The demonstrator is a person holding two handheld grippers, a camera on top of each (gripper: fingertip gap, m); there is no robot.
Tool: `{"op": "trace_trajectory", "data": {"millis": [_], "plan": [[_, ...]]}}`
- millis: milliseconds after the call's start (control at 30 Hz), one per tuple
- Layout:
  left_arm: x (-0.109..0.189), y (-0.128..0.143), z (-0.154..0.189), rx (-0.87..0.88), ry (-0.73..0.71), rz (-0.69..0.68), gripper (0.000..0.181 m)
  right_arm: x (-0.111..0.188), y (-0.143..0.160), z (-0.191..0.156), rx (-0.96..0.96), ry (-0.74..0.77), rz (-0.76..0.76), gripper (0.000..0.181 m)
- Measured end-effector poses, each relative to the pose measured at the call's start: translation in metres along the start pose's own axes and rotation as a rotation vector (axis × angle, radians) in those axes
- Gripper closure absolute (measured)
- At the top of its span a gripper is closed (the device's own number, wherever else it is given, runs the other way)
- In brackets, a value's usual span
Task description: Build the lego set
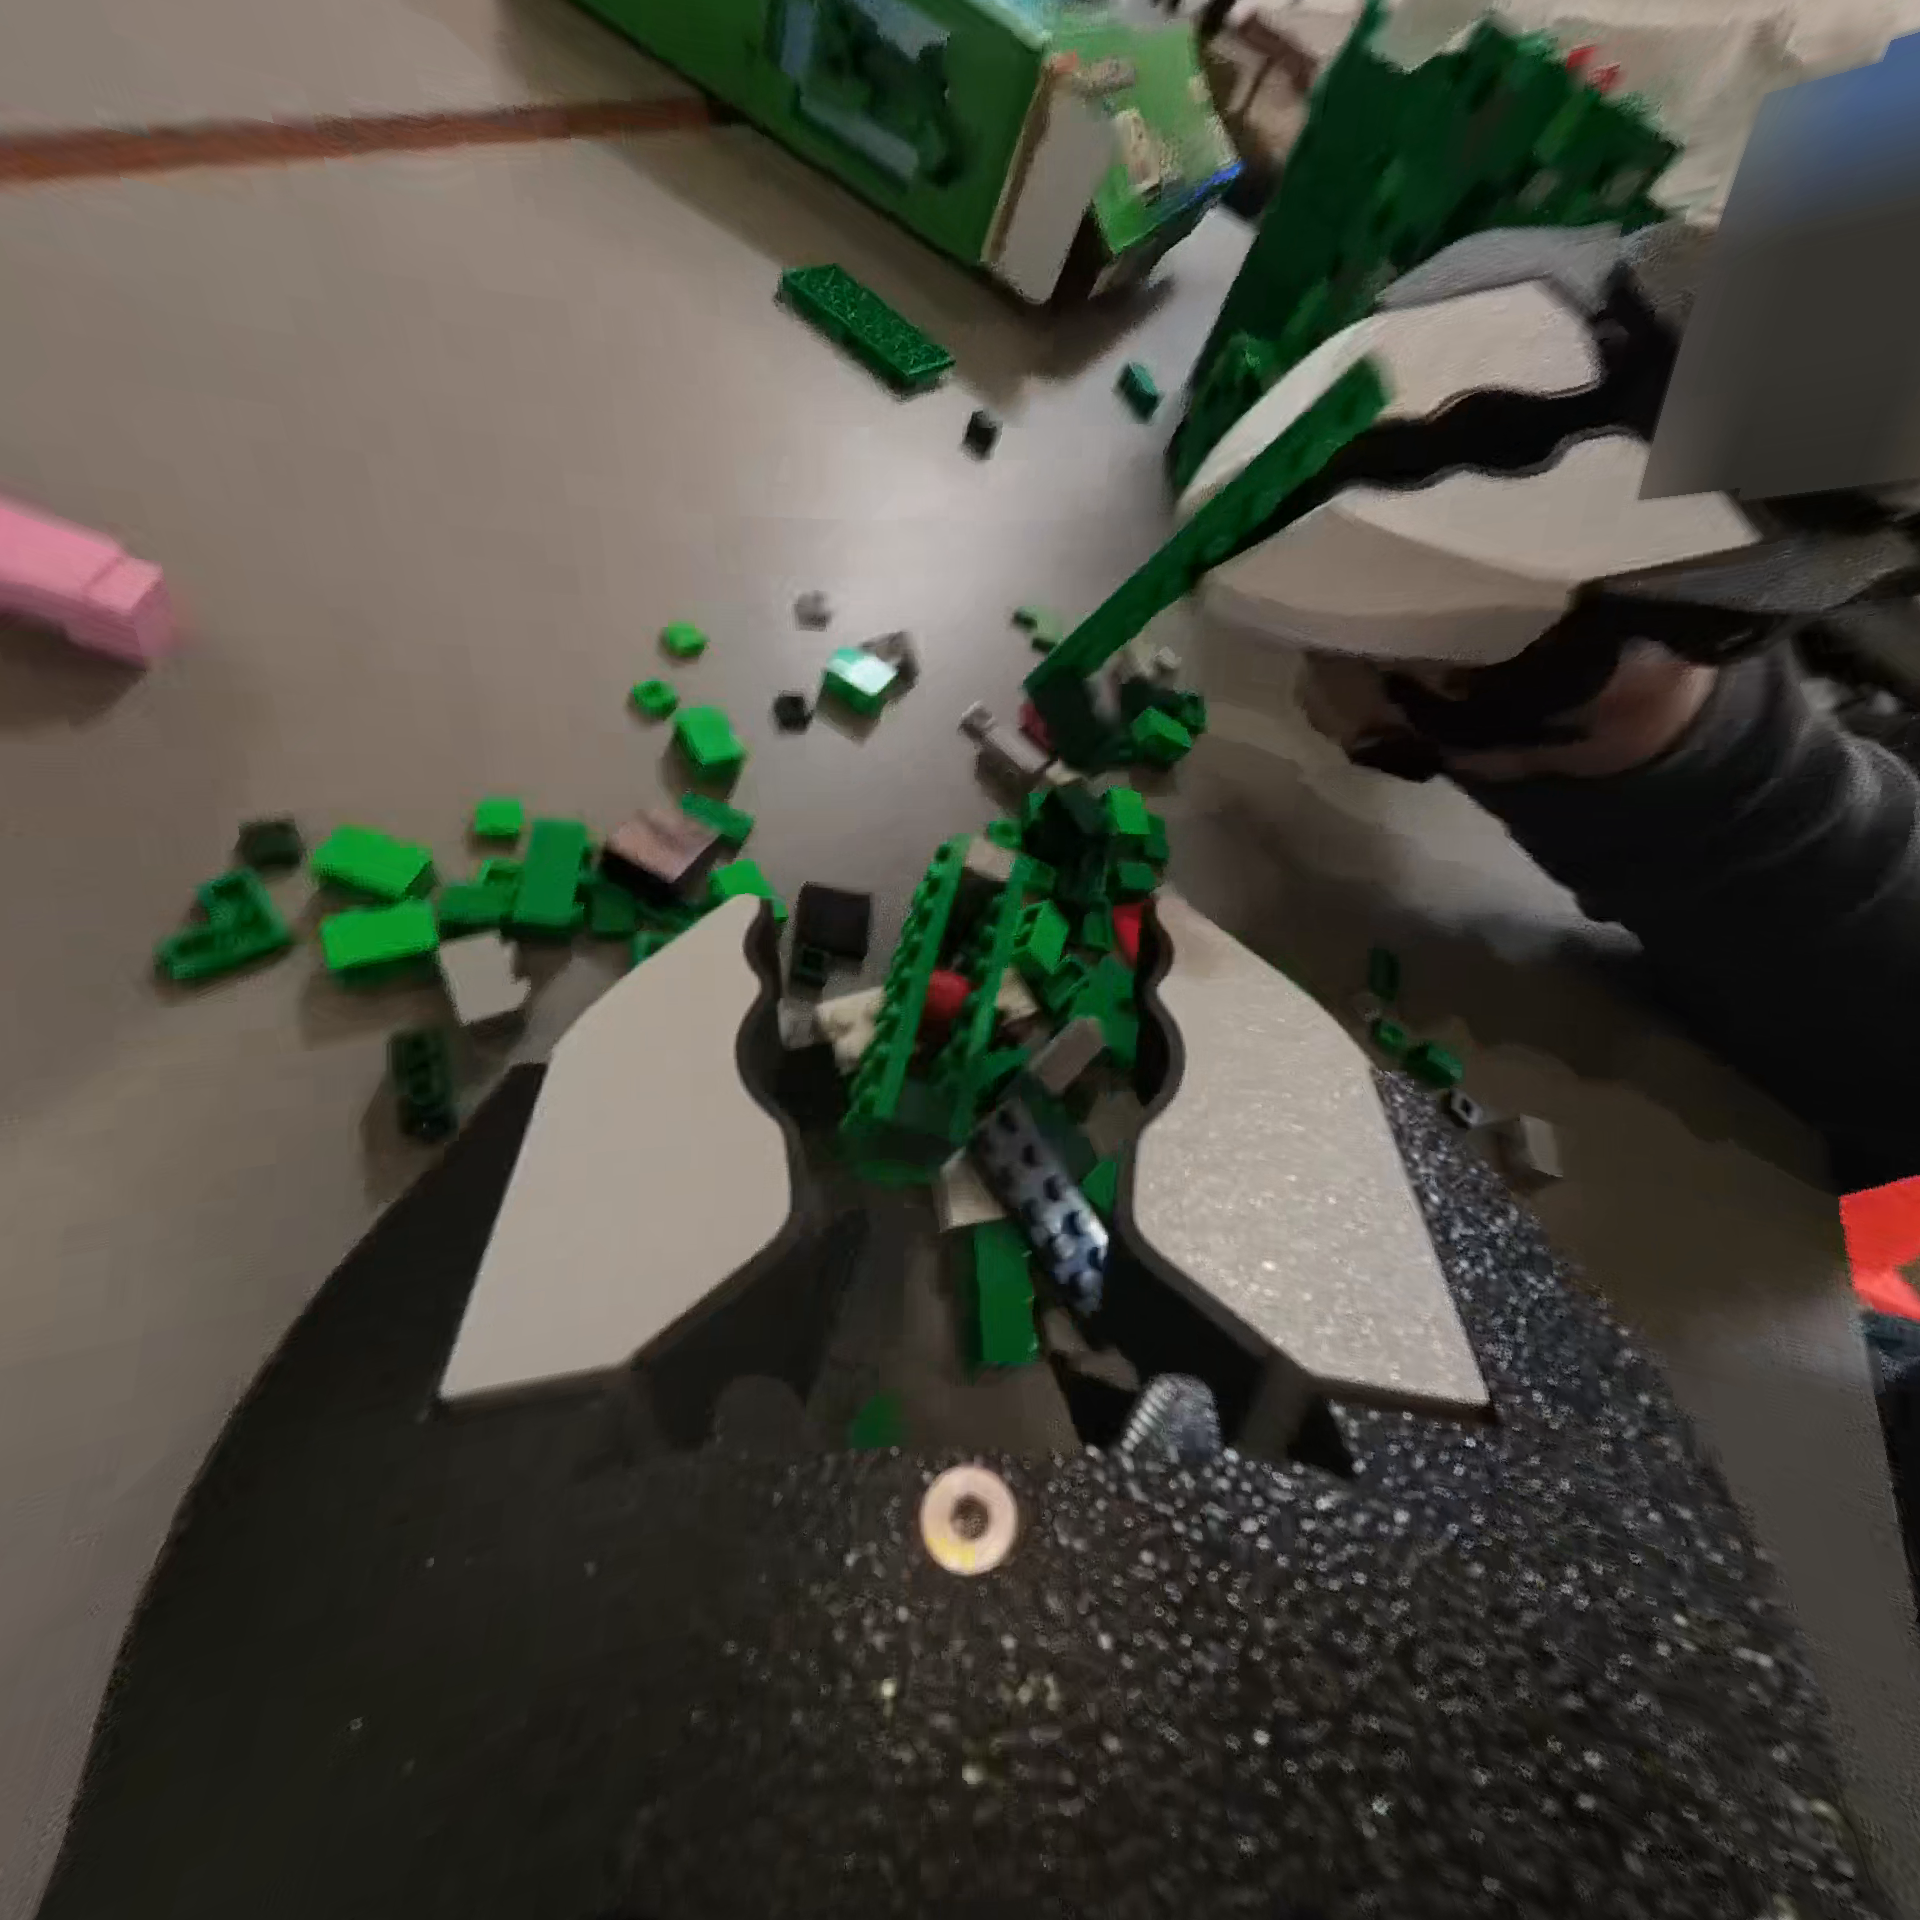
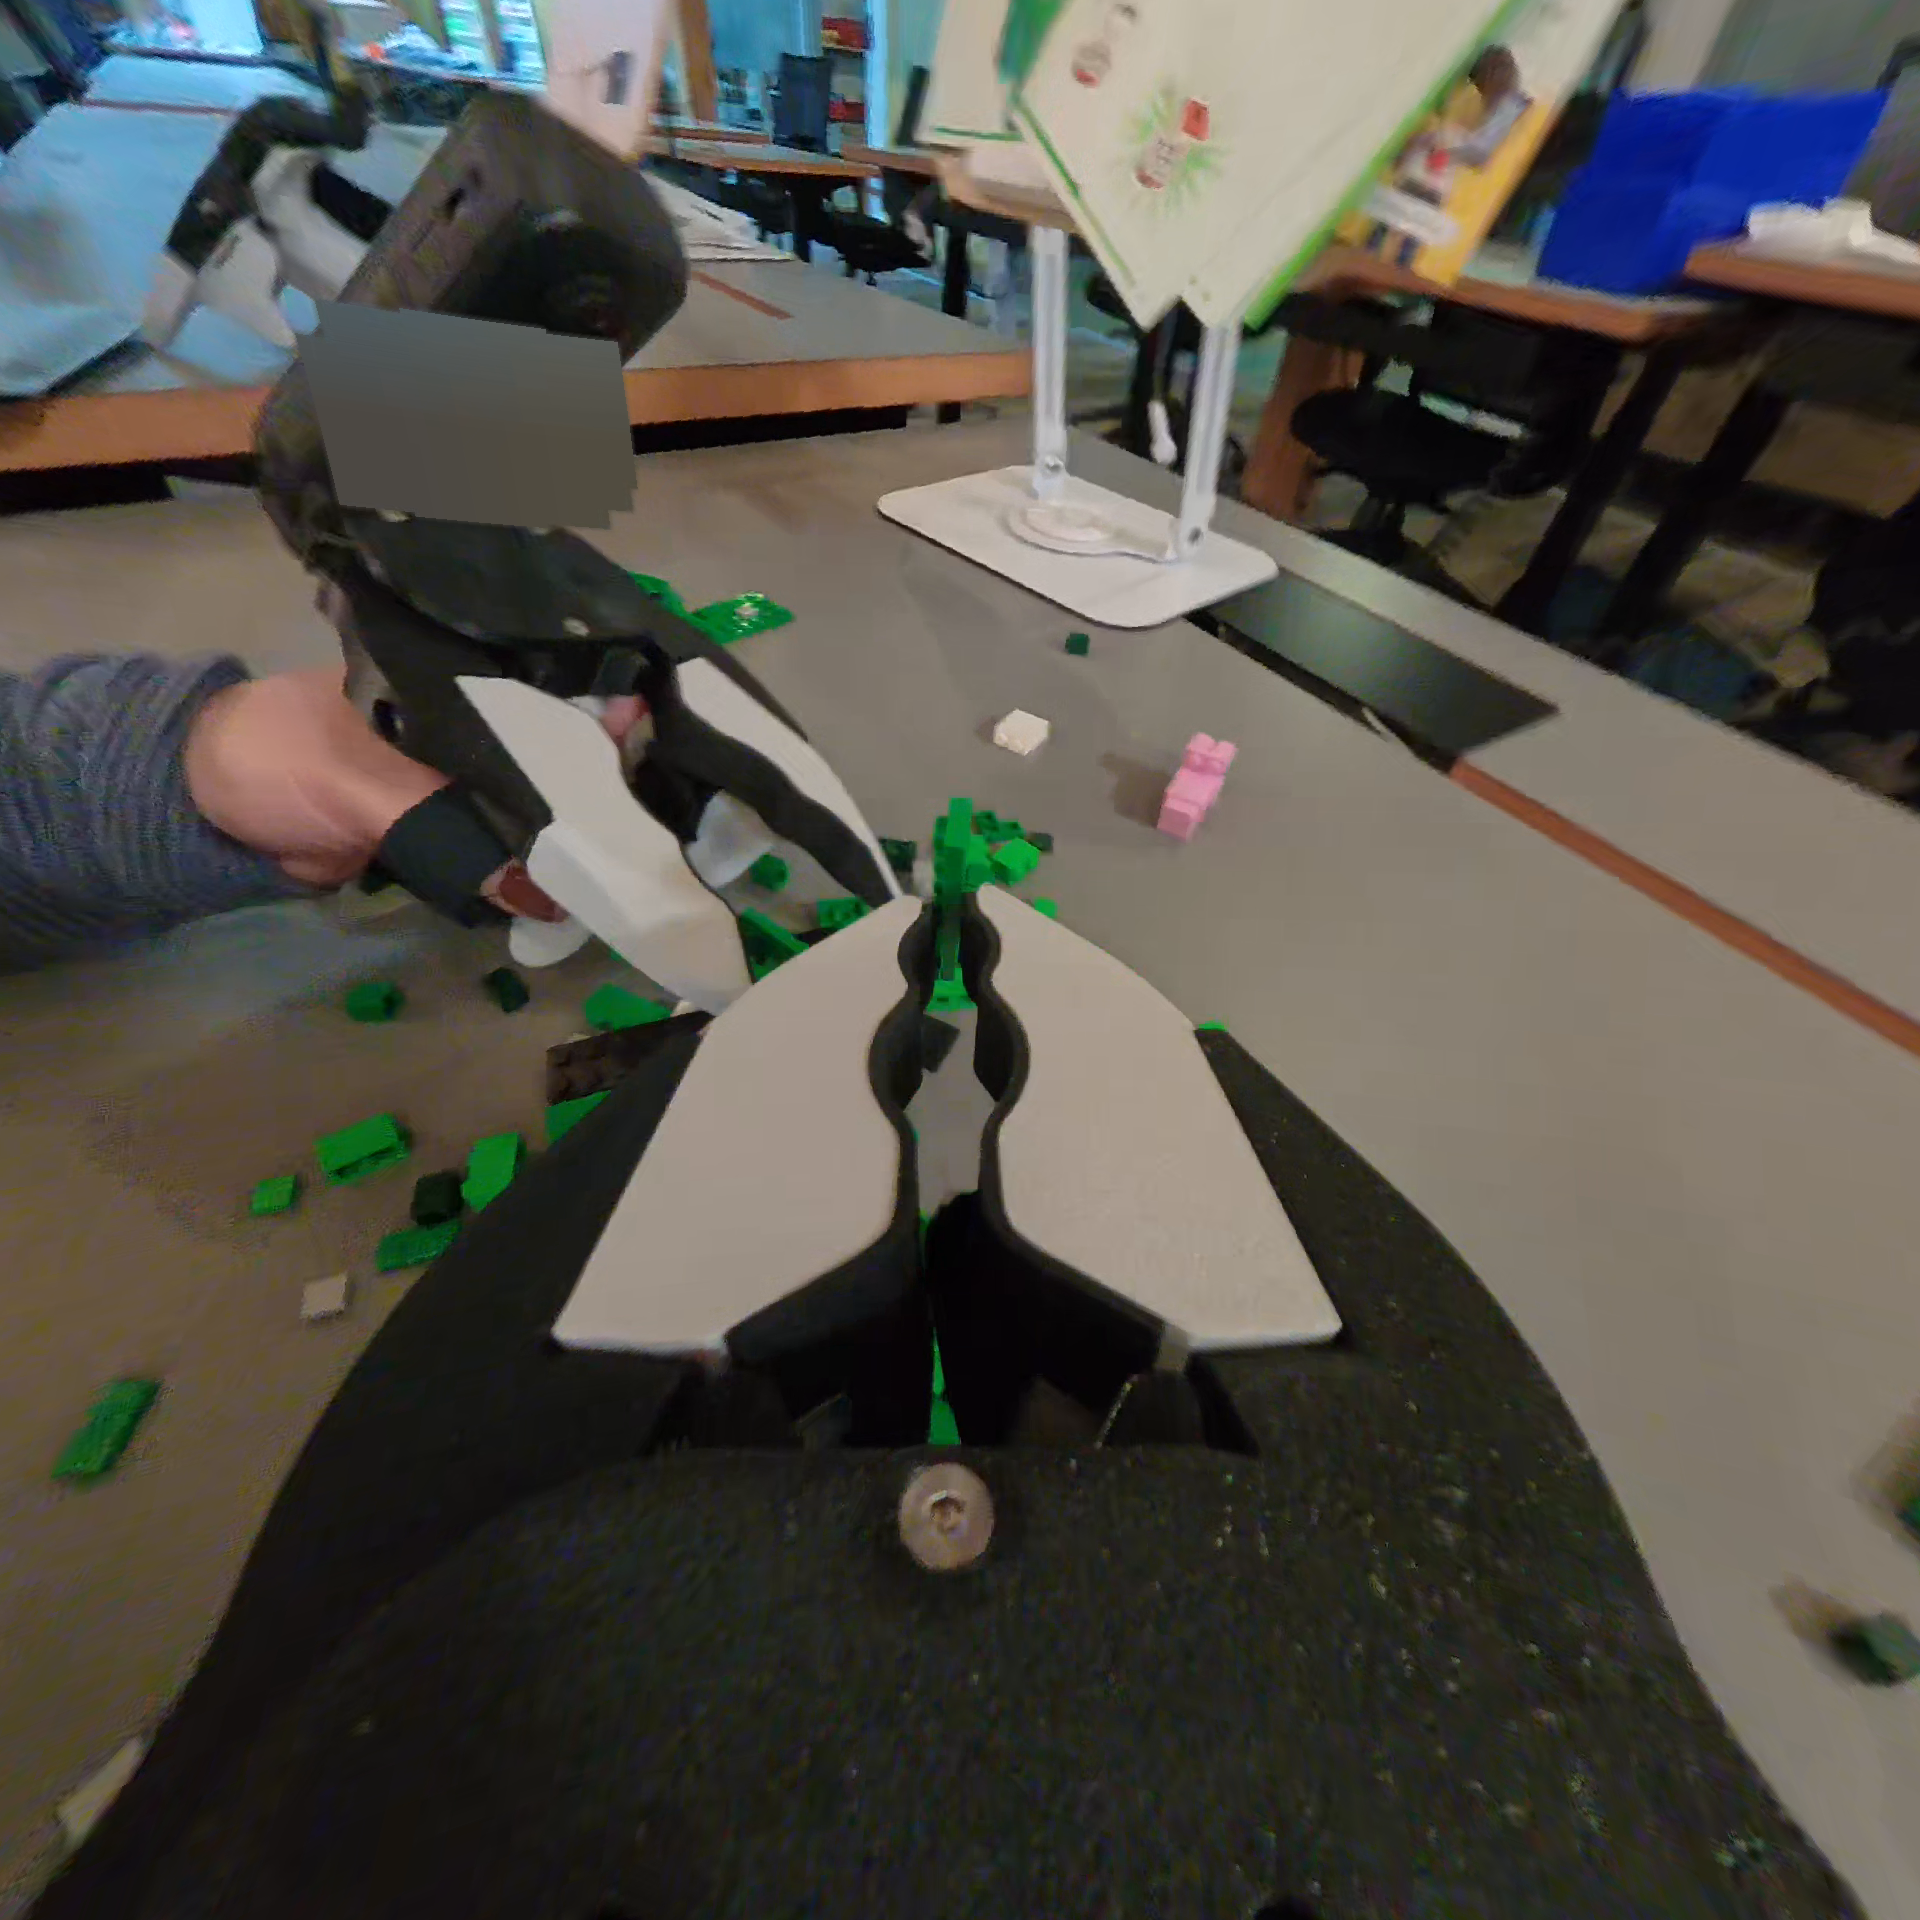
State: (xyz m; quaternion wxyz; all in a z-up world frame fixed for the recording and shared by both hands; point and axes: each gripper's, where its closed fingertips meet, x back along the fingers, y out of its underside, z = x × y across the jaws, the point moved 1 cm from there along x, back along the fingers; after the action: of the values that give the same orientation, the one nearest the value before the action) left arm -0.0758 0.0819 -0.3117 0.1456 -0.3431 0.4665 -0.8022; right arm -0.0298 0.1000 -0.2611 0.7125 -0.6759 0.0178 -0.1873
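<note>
Above the heap of loose lego pieces (image 1: 977,997) on the grey table (image 1: 364,468), the left gripper (image 1: 961,925) points steeply down, its two pale fingers spread wide with the densest part of the heap showing between them and nothing gripped. Seen from the right wrist view, that same left gripper (image 2: 810,935) is held by a hand (image 2: 291,779) in a dark sleeve, tilted forward and down toward the heap. The right gripper (image 2: 948,904) reaches in low over the heap, nearly level with the table, its fingers drawn close together and clamped on a long green plate (image 1: 1205,540); from the left wrist view this plate slants down from the right gripper (image 1: 1247,488) to touch the far edge of the heap. Scattered green bricks spread left of the heap, and a flat green plate (image 1: 868,327) lies farther beyond it, near a green lego box (image 1: 914,114). A small pink lego figure (image 2: 1195,784) stands just beyond the heap in the right wrist view, with a white brick (image 2: 1020,730) beside it. Well beyond the heap, a white stand (image 2: 1081,540) props up an open instruction booklet (image 2: 1247,135); the booklet and box carry printing, too blurred to make out.
</note>
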Motion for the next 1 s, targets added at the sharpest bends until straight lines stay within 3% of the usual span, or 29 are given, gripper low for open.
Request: {"op": "trace_trajectory", "data": {"millis": [100,233,367,467,567,633,767,833,933,1000], "plan": [[0.001,-0.014,0.031,-0.039,0.156,0.088,0.137,-0.001,-0.005,-0.014,0.16,-0.021,0.019,0.177],[0.005,-0.017,0.037,0.057,0.265,0.125,0.165,0.001,-0.014,-0.033,0.277,-0.08,0.087,0.177],[0.009,-0.021,0.042,0.147,0.373,0.165,0.17,0.005,-0.02,-0.037,0.282,-0.108,0.137,0.178],[0.016,-0.023,0.043,0.012,0.349,0.174,0.172,0.008,-0.032,-0.035,-0.009,-0.21,0.219,0.178],[0.016,-0.014,0.034,-0.209,0.191,0.096,0.171,0.017,-0.037,-0.024,-0.376,-0.384,0.259,0.178],[0.015,-0.011,0.022,-0.22,0.086,0.039,0.171,0.011,-0.015,-0.005,-0.33,-0.228,0.129,0.178],[0.021,-0.001,-0.008,-0.153,-0.075,-0.061,0.168,0.011,0.029,0.011,-0.023,0.004,-0.27,0.177],[0.021,0.006,-0.015,-0.105,-0.081,-0.111,0.137,0.015,0.045,0.014,0.101,0.064,-0.418,0.177],[0.017,0.014,-0.009,-0.105,-0.027,-0.153,0.118,0.016,0.063,0.011,0.113,0.054,-0.553,0.147],[0.012,0.018,-0.005,-0.165,-0.025,-0.181,0.122,0.015,0.07,0.01,0.091,0.038,-0.578,0.139]]}}
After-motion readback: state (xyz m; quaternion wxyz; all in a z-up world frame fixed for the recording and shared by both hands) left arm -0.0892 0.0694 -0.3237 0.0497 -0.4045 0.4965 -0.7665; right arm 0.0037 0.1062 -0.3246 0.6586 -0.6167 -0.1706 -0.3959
